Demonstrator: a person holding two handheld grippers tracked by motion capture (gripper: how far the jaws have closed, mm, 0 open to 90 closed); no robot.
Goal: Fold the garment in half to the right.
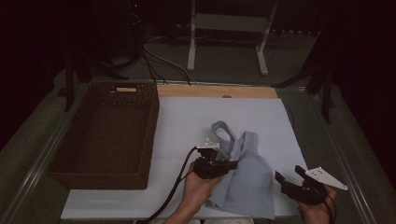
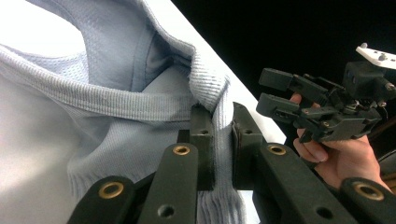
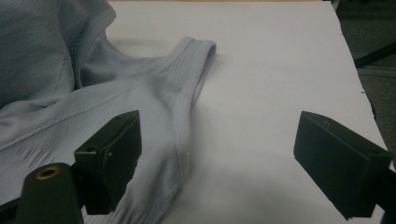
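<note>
On the white tabletop (image 1: 187,121), the light-blue garment (image 1: 247,179) lies at 5 o'clock. Left claw (image 2: 222,135) clamps its ribbed edge; right claw (image 3: 217,154), jaws wide, holds nothing, at the garment's 3 o'clock.

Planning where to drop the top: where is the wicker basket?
In the high view, the wicker basket sits at the table's left, left of the white mat and the top.

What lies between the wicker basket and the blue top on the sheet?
Nothing: in the high view, only bare white sheet separates the basket from the top.
</note>
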